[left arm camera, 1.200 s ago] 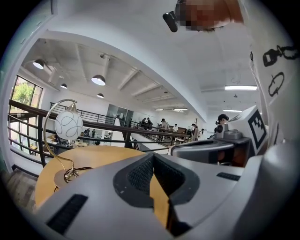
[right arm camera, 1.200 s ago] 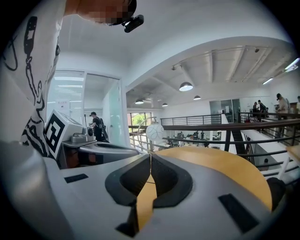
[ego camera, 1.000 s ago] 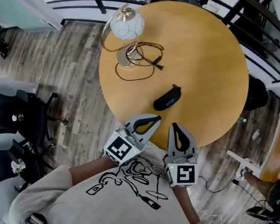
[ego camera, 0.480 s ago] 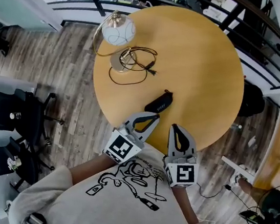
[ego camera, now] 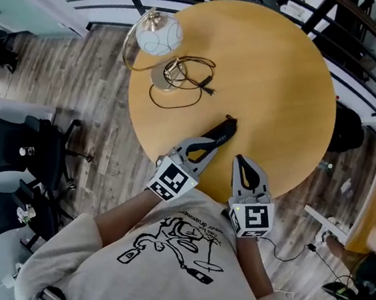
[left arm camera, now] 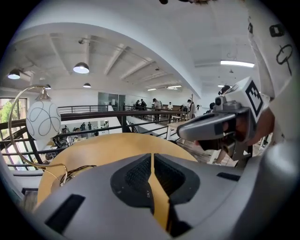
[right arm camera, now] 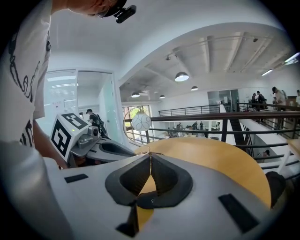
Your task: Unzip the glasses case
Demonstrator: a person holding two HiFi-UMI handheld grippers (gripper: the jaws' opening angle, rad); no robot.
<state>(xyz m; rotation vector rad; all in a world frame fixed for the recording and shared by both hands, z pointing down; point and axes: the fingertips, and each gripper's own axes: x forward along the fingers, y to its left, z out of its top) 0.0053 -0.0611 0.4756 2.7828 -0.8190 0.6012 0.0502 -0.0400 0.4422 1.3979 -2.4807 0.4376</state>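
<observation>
- The glasses case (ego camera: 220, 132), black and still zipped, lies at a slant on the round wooden table (ego camera: 273, 88), towards the near edge and left of the table's middle.
- The left gripper (ego camera: 206, 143) reaches over the table edge, and its tip overlaps the near end of the case in the head view; I cannot tell whether it touches.
- In the left gripper view its jaws are pressed together with nothing between them, only a sliver of table showing through the slit.
- The right gripper (ego camera: 242, 162) sits just beside the left one, its tip over the table edge, a little apart from the case.
- Its jaws meet at the tips and hold nothing.
- A lamp (ego camera: 159, 34) with a white globe stands at the far left of the table, its dark cable (ego camera: 187, 83) looped next to the base, well apart from the case.
- Black office chairs (ego camera: 8, 148) stand on the wood floor (ego camera: 92, 91) to the left.
</observation>
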